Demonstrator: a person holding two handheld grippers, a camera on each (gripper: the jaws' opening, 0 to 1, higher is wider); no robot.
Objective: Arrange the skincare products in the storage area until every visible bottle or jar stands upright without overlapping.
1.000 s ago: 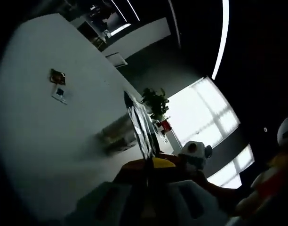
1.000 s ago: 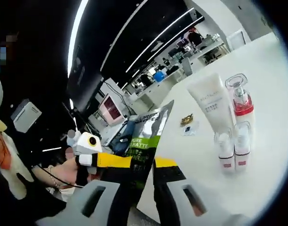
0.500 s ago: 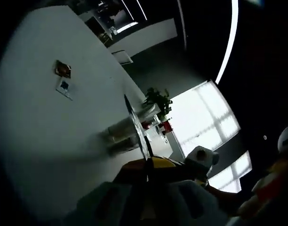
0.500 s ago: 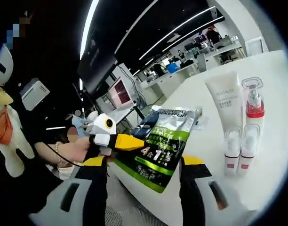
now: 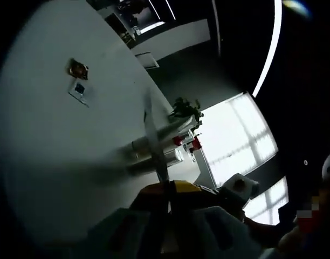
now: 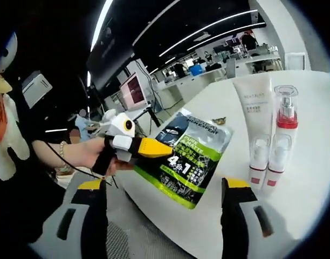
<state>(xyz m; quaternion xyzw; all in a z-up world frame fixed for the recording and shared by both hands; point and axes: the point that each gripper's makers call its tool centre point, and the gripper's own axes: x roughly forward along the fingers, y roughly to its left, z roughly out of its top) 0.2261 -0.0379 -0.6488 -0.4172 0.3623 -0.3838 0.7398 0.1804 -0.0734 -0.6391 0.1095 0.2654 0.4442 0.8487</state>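
Note:
A green and black pouch [image 6: 193, 157] hangs over the near edge of the white table [image 6: 310, 178], with my left gripper [image 6: 154, 147] shut on its left edge. In the left gripper view the pouch [image 5: 154, 141] shows edge-on as a thin strip rising from the left gripper [image 5: 168, 189]. My right gripper [image 6: 162, 186] stands wide open below the pouch, touching nothing. Upright to the right are a white tube [image 6: 255, 105], a pump bottle with a red band [image 6: 285, 116] and two small white bottles [image 6: 256, 162].
A small gold sachet [image 5: 78, 69] and a flat card [image 5: 78, 91] lie farther along the table. A person's hand [image 6: 87, 154] holds the left gripper. A potted plant [image 5: 185, 108] and bright windows lie beyond the table's end. Desks and monitors fill the room behind.
My right gripper's jaws have spread from close around the pouch to wide open. The pouch, held by the left gripper, has turned its printed face toward the right gripper view.

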